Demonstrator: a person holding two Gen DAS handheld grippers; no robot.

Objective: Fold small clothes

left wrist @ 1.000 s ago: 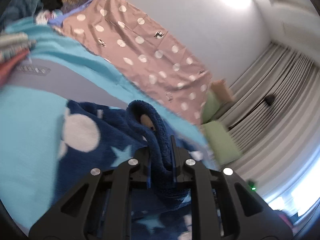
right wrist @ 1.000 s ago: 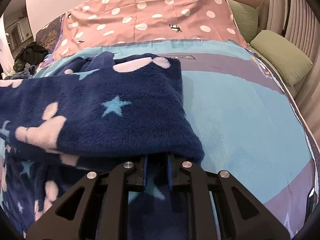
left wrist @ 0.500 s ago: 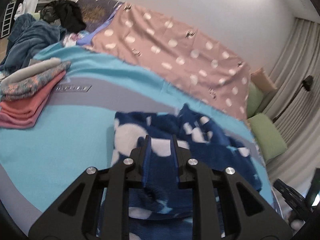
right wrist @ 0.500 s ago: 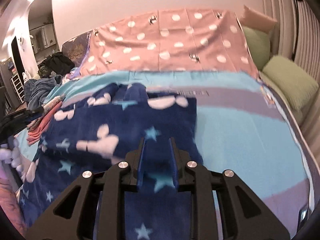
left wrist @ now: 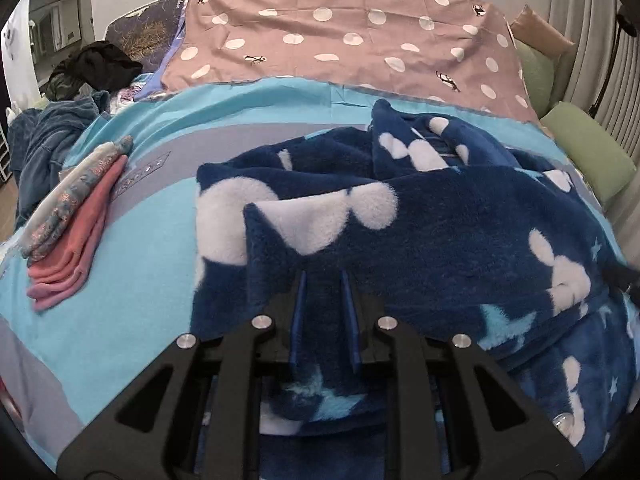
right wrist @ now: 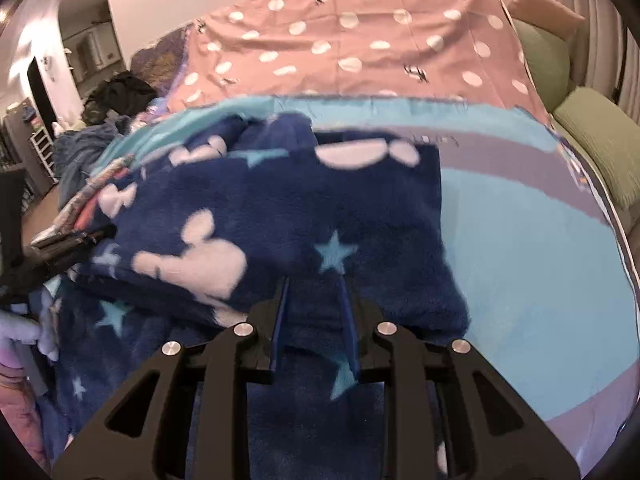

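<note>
While the navy fleece garment [left wrist: 440,216] lies folded on the bed [left wrist: 132,248], both left gripper [left wrist: 322,280] and right gripper [right wrist: 314,284] have just been opening, jaws loosened with fleece between them.

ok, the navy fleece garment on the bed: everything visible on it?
The navy fleece garment looks plush, with white mouse-head shapes and light blue stars. It lies folded over itself, rumpled at the far edge, on the turquoise and grey bedspread. Its near edge runs between the fingers of the left gripper and the right gripper.
</note>
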